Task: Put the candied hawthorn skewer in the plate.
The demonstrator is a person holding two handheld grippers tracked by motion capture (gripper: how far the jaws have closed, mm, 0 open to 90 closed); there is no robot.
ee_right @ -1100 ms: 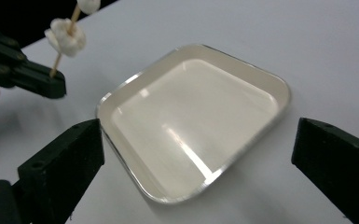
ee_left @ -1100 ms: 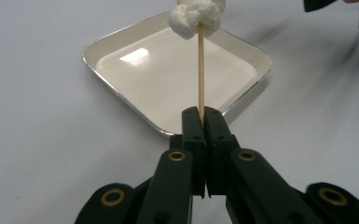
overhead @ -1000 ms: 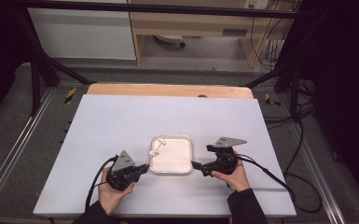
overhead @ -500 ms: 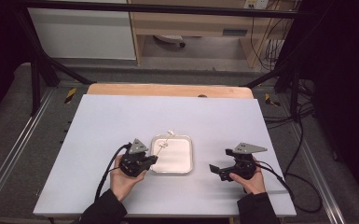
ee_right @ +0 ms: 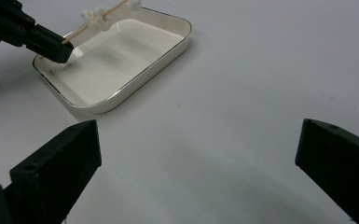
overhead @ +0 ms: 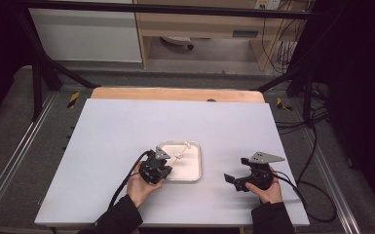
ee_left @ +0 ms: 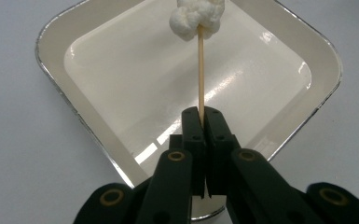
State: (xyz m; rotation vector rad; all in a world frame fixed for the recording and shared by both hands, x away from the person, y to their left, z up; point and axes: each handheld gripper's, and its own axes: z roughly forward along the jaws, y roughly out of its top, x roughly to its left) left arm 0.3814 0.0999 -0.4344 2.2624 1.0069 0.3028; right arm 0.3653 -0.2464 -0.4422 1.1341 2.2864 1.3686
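On the white tabletop [overhead: 126, 126] sits a shallow white metal-rimmed tray [overhead: 192, 170]. The left tool [ee_left: 200, 116] pinches a thin wooden stick [ee_left: 200, 70] with white marshmallows [ee_left: 196, 16] over it — the right tool [overhead: 231, 179] waits wide open, well right.

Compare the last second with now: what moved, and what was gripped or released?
The right gripper drew back from the tray toward the right, jaws open and empty. The left gripper shifted right to the tray's near-left edge, shut on the skewer carrying a white lump. The tray kept its place on the table.
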